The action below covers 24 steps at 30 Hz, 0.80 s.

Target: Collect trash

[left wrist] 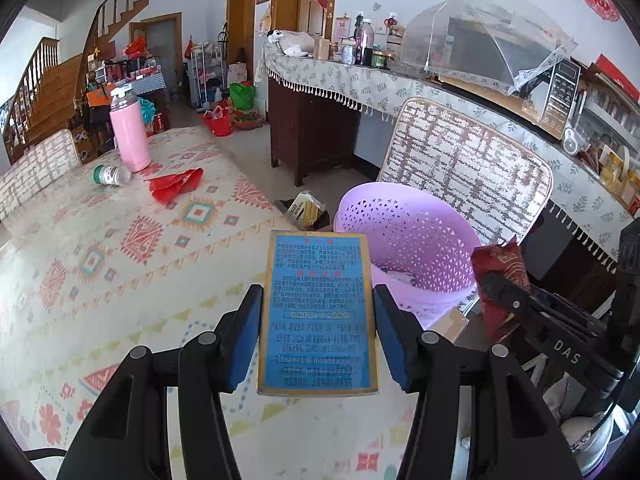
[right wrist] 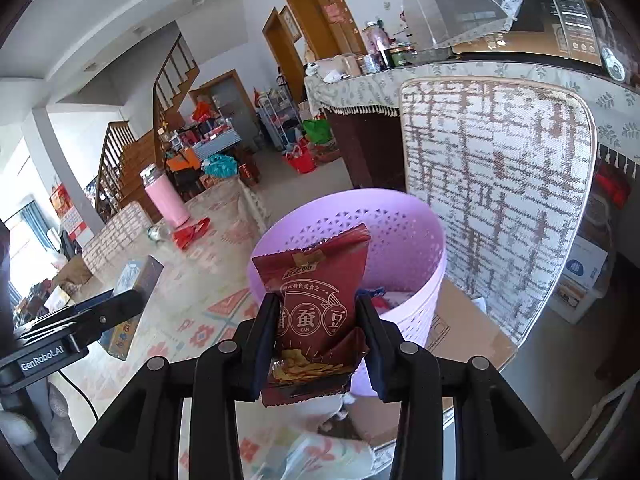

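My left gripper is shut on a flat blue box with a gold edge, held over the patterned table just left of a lilac perforated basket. My right gripper is shut on a dark red snack packet, held upright just in front of the basket's rim. Some scraps lie inside the basket. On the far part of the table lie a crumpled red wrapper and a small bottle on its side. The right gripper shows at the right of the left wrist view.
A pink flask stands on the table beside the bottle. A chair with a woven back stands behind the basket, which rests on a cardboard box. A torn carton lies on the floor. A cluttered sideboard runs behind.
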Motion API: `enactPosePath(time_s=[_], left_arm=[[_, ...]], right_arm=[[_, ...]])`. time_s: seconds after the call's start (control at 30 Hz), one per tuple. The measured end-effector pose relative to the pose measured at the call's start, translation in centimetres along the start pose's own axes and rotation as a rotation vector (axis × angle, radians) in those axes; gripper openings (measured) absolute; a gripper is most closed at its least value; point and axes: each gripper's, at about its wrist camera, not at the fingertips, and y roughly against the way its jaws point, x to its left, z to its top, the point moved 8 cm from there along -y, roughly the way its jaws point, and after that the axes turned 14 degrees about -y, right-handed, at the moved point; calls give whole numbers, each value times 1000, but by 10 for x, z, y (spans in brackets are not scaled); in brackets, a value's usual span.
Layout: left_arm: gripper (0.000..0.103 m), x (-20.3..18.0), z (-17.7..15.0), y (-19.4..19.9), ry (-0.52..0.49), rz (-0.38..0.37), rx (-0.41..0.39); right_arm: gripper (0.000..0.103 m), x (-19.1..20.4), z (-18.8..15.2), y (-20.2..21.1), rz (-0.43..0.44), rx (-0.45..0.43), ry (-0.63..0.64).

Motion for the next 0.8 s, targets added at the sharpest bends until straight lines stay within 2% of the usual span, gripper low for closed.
enactPosePath(time_s=[0.4, 0.6, 0.8], left_arm=[[53, 18, -23, 15, 37, -16, -8], [53, 26, -23, 11, 48, -14, 1], [53, 24, -16, -4, 56, -28, 20]], right_arm=[[42, 46, -37, 12, 38, 33, 85], [42, 57, -40, 3, 58, 50, 104], [42, 53, -32, -7, 67, 53, 85]])
